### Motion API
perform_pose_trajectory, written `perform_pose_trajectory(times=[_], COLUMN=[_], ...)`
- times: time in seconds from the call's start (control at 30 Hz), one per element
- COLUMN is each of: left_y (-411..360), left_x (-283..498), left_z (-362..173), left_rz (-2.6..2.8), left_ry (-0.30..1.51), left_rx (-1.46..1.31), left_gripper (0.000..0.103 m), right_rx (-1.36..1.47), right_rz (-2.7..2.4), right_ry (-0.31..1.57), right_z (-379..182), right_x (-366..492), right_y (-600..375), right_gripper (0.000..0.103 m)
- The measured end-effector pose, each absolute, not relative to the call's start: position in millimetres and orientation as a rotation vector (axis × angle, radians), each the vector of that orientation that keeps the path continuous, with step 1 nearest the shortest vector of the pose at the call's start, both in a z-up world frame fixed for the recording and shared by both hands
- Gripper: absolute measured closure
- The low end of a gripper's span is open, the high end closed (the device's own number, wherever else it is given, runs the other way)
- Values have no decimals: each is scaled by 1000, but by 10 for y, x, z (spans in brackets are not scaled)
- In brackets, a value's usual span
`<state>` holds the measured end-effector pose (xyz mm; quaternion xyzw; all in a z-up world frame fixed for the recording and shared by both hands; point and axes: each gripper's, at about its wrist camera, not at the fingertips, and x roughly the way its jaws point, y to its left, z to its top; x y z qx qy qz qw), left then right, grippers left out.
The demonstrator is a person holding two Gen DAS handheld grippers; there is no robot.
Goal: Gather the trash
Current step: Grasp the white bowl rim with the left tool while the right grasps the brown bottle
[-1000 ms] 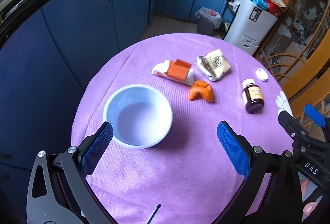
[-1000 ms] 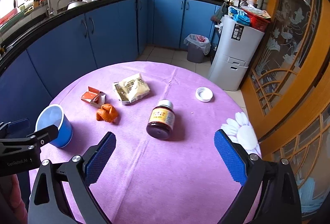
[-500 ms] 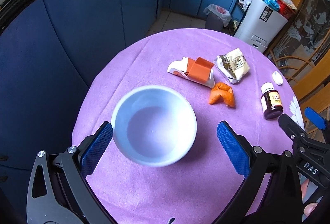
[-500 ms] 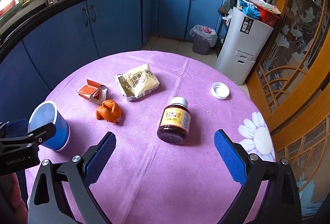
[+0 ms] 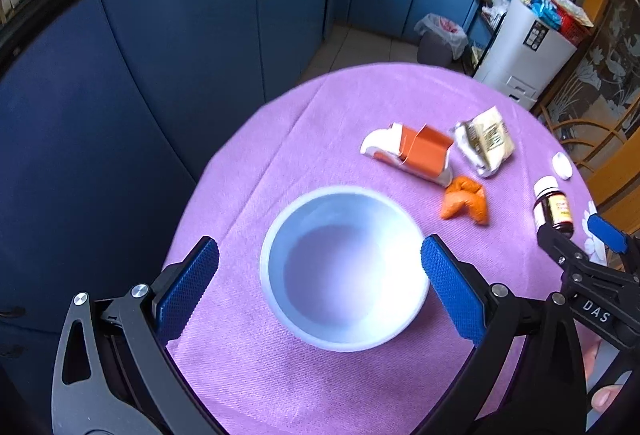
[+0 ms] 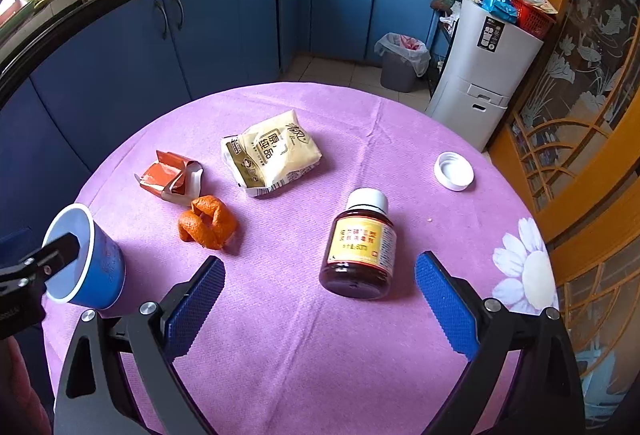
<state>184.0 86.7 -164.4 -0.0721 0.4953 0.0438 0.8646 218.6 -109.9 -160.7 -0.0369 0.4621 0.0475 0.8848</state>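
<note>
The left gripper (image 5: pixel 320 279), jaws wide, is poised over the cup (image 5: pixel 344 267); its rim should be straddled squarely. The right gripper (image 6: pixel 316 299) is held open near the bottle (image 6: pixel 360 251).

my left camera looks down close over the cup (image 5: pixel 344 267); my right faces the bottle (image 6: pixel 360 247); both share the table (image 5: pixel 320 107).

Table count, 6 items on purple cloth (image 6: pixel 304 335)

1 blue paper cup (image 6: pixel 90 271), 1 orange peel (image 6: pixel 208 221), 1 torn orange carton (image 6: pixel 170 177), 1 snack bag (image 6: pixel 272 153), 1 brown bottle w/ white cap (image 6: pixel 360 247), 1 loose white lid (image 6: pixel 454 171). Plus 2 grippers: left (image 5: pixel 320 277), right (image 6: pixel 318 297).
</note>
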Motion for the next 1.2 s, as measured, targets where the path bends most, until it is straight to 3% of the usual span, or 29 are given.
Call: perform_pose_trajectory(times=[1.0,1.07,1.1,1.17,1.2], left_y=[750,740,738,727,723], left_x=[1998,1996,1990,1985,1975], left_z=[-1898,-1898,-1897,-1901,-1900], left_rz=[52,53,53,53,50], left_ry=[1106,1105,1104,1106,1106], left_rx=[-123,-124,-124,-120,-121], left_gripper=[3,5,8,15,19], right_rx=[-89,-104,-112,-127,-118], right_rz=[70,62,55,45,56], right_ry=[999,990,987,997,1009], right_z=[-1837,-1836,-1837,-1861,-1877], right_x=[2360,2351,2340,2338,2346], right_y=[-1088,-1076,-1072,-1074,-1084], right_gripper=[10,15,23,55,55])
